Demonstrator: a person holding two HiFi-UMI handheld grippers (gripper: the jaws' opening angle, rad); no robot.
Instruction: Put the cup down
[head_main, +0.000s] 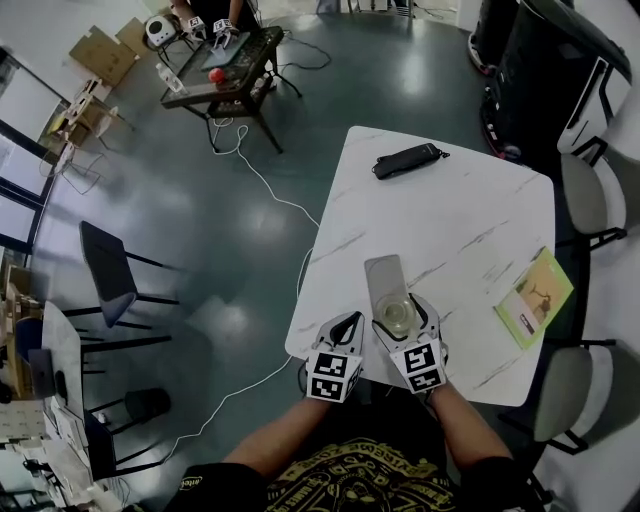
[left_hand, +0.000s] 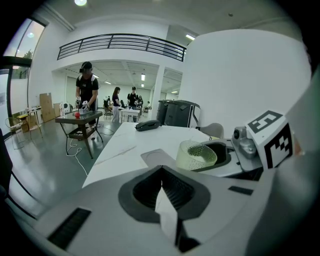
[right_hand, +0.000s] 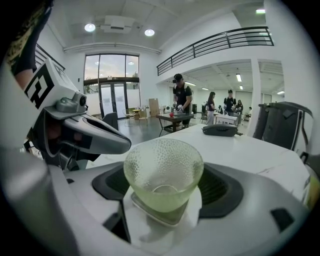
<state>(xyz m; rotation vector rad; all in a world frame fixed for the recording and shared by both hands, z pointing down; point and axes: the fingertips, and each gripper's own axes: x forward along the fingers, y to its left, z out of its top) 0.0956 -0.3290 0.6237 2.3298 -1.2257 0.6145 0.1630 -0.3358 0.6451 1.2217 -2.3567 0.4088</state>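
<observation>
The right gripper (head_main: 403, 312) is clenched on the pebbled glass cup (right_hand: 163, 165), its pads pressing the cup's sides, close to the near edge of the white surface (head_main: 470, 200). The cup sits over the near end of a flat grey mat (head_main: 385, 272); whether its base already touches the mat I cannot tell. The left gripper (head_main: 346, 324) is closed on nothing, just beside the right one at the same edge. The placing step looks nearly done. The next move calls for settling the cup level on the mat, then parting the jaws and backing straight away without tipping it
</observation>
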